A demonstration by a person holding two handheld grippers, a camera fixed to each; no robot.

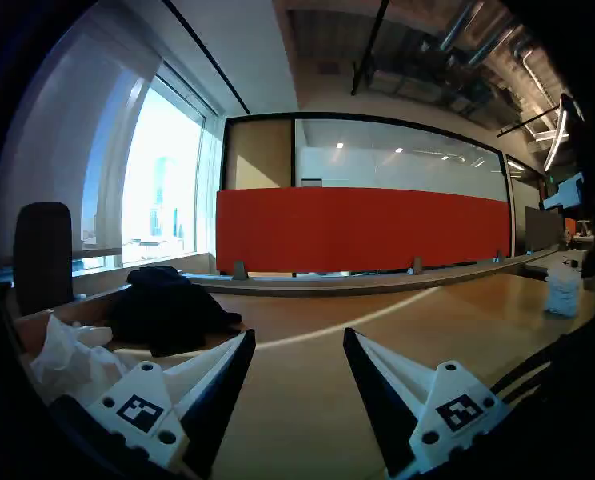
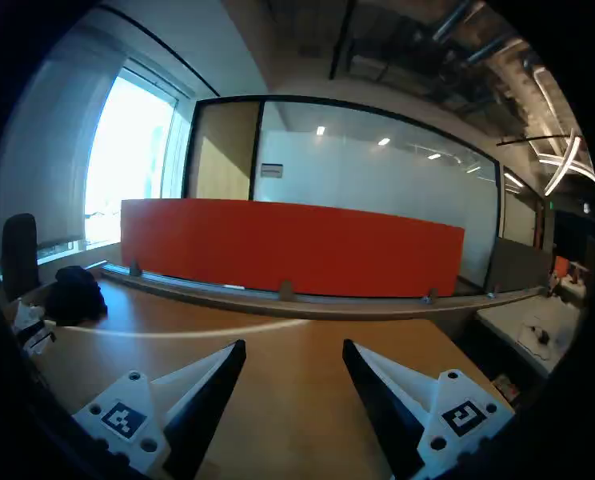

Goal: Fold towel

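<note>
The left hand-held gripper [image 1: 298, 333] and the right hand-held gripper [image 2: 294, 345] both hover spread and empty over the desk [image 1: 425, 308]. A dark cloth heap [image 1: 169, 308] and a crumpled white cloth [image 1: 73, 360] lie off to the left; which is the towel I cannot tell. The likely slip: pinching the wrong cloth, or a bunched fold instead of a corner.

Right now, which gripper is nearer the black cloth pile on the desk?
Left. The left gripper is just short of the black cloth pile, which lies ahead to its left. The right gripper is farther; the pile looks small, far to its left.
</note>
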